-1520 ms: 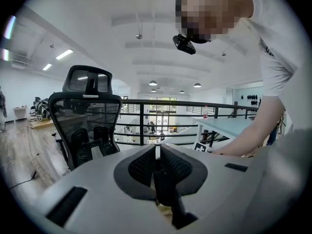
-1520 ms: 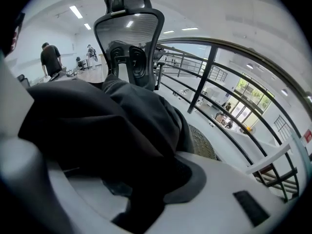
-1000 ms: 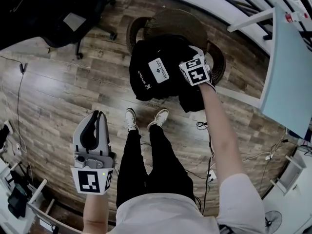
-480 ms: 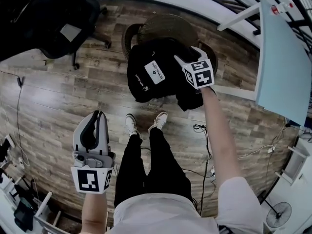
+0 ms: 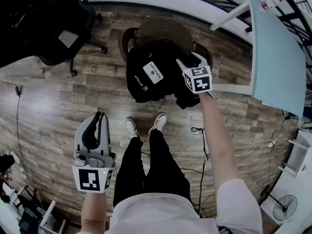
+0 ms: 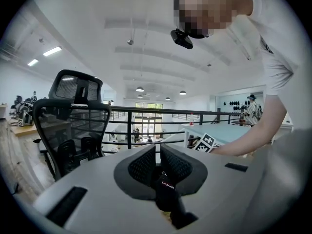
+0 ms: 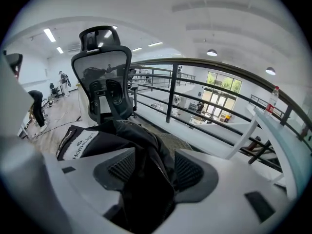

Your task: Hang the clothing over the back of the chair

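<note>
Right tongs (image 5: 187, 64): closing on black jacket (image 5: 148, 74) bunched between them, chair (image 5: 165, 26) just below. Left tongs (image 5: 95, 120): pressed together, empty, well apart from jacket

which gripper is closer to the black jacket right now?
Right. The right gripper has the black jacket between its closing jaws, over the wicker chair. The left gripper is well apart, lower left in the head view.
</note>
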### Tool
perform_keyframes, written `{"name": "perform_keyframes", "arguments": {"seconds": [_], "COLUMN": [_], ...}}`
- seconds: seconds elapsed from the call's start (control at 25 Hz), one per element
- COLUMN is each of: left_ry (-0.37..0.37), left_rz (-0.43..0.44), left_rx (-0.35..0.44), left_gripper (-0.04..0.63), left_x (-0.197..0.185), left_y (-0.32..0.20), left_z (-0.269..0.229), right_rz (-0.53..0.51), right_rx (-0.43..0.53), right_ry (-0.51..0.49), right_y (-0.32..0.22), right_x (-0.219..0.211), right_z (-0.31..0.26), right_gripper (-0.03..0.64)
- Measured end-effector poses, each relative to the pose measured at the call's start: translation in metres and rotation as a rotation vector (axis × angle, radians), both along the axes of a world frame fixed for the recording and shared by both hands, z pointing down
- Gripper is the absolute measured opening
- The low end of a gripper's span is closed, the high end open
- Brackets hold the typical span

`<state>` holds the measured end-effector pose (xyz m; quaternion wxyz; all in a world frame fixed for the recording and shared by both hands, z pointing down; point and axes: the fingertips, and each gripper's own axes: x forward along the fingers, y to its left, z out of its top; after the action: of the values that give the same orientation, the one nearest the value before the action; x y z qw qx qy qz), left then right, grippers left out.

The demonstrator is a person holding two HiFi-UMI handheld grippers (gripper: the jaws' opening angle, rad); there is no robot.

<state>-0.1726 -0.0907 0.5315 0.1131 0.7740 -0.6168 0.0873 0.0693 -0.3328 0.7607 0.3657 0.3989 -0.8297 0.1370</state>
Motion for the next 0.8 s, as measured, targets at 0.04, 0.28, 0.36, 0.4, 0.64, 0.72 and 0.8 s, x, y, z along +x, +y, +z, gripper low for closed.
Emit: {"name": "perform_keyframes", "arguments": {"seconds": [0.04,0.28,0.36,0.4,0.64,0.72,0.8], "left_ry": [0.005,0.028,0.031,0.032,0.030,0.033,0.032], "left_rz": [0.006,0.057,0.079,0.089,0.139,0.149,0.159], "left_rx": [0.001,0.024,0.041,0.049,0.087,0.094,0.098], "left_gripper": [0.049,0.049,0.049,0.049,0.049,0.049,0.049], "left_x": [0.000,0.010,0.017,0.020,0.034,0.040,0.044], "left_y": [0.000,-0.006,-0.009,-0.010,-0.012,-0.011,-0.009], "left_z": [0.000,-0.008,-0.015,-0.020,-0.049,-0.058,-0.065], "right_rz": [0.009,0.063,0.091,0.106,0.199,0.241,0.284], "right_rx": [0.005,0.028,0.032,0.033,0.071,0.083,0.082], "right_ry": [-0.005,-0.025,-0.040,-0.048,-0.067,-0.088,-0.111], "right_y": [0.001,0.015,0.021,0.024,0.049,0.059,0.071], "right_x": [0.000,0.011,0.019,0.022,0.042,0.052,0.059], "right_z": [-0.005,-0.036,-0.047,-0.053,-0.092,-0.107,-0.117], "right_gripper": [0.261,0.219,0.206,0.193,0.069,0.032,0.021]}}
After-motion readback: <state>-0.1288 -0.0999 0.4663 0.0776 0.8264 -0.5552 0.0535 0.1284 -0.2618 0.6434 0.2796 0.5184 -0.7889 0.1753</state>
